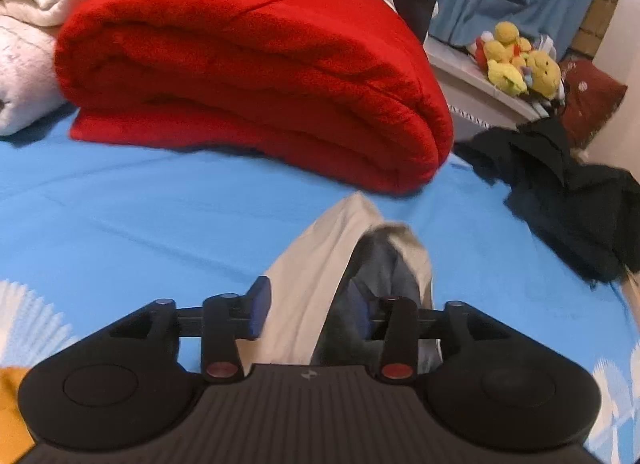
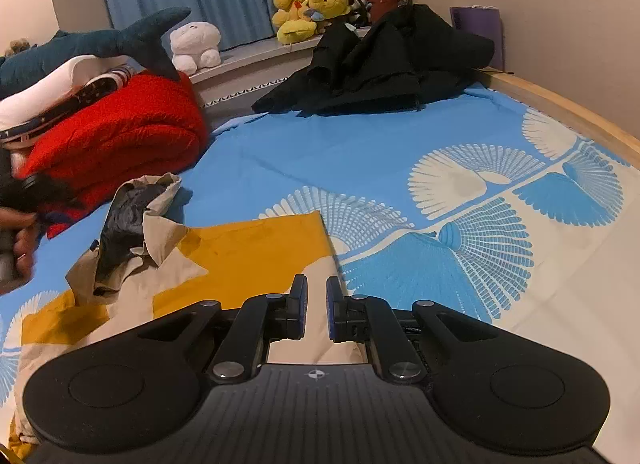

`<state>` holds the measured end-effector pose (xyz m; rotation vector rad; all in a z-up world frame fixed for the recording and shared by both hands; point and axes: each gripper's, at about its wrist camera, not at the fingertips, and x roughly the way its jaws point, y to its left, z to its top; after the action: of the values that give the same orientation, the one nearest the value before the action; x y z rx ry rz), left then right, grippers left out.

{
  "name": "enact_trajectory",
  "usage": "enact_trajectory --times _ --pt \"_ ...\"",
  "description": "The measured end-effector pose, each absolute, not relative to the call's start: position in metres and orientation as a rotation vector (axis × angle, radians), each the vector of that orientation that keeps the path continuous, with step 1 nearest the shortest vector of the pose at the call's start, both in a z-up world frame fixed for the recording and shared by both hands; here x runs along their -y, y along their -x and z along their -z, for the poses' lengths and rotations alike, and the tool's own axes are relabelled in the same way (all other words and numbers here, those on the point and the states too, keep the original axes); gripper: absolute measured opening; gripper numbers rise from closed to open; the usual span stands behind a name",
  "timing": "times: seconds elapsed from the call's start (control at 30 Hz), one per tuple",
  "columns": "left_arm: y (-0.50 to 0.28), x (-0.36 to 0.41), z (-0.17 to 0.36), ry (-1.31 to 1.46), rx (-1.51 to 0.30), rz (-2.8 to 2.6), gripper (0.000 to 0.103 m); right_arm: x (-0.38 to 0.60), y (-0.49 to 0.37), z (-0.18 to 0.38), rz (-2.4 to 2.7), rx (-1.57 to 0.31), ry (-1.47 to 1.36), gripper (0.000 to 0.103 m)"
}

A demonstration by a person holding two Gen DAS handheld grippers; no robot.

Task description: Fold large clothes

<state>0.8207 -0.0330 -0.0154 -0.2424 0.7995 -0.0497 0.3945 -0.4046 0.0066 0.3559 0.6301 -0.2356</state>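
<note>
A large cream and mustard-yellow garment point(image 2: 248, 260) lies on the blue patterned bed sheet point(image 2: 380, 152). Its cream sleeve with a dark grey lining point(image 2: 128, 216) is lifted and crumpled at the left. In the left wrist view that sleeve point(image 1: 320, 264) passes between the fingers of my left gripper point(image 1: 312, 312), whose jaws stand wide apart around it. My right gripper point(image 2: 317, 308) hovers over the garment's right edge, its jaws a narrow gap apart with nothing between them.
A folded red blanket point(image 1: 248, 76) lies ahead on the left with white bedding point(image 1: 28, 24) and a blue shark plush point(image 2: 100, 44). A black clothes heap point(image 2: 392, 60) lies at the far right. Yellow plush toys point(image 2: 308, 12) sit on the sill. A wooden bed rail point(image 2: 560, 112) runs along the right.
</note>
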Motion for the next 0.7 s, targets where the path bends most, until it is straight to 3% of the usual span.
enact_trajectory --times 0.1,0.2,0.3,0.5,0.7 --pt "-0.841 0.048 0.031 0.238 -0.785 0.028 0.056 0.407 -0.396 -0.004 0.266 -0.64 -0.352 0.01" --pt "-0.852 0.06 0.047 0.191 -0.797 0.008 0.05 0.412 -0.397 -0.003 0.269 -0.646 -0.361 0.01" --pt "-0.851 0.073 0.055 0.063 -0.778 0.001 0.002 0.416 -0.396 -0.003 0.278 -0.645 -0.346 0.01" --pt "-0.784 0.081 0.009 -0.063 -0.611 0.123 0.001 0.422 -0.397 -0.006 0.285 -0.647 -0.38 0.01" --pt "-0.561 0.057 -0.019 -0.343 -0.42 0.41 0.001 0.423 -0.391 -0.019 0.276 -0.599 -0.431 0.01"
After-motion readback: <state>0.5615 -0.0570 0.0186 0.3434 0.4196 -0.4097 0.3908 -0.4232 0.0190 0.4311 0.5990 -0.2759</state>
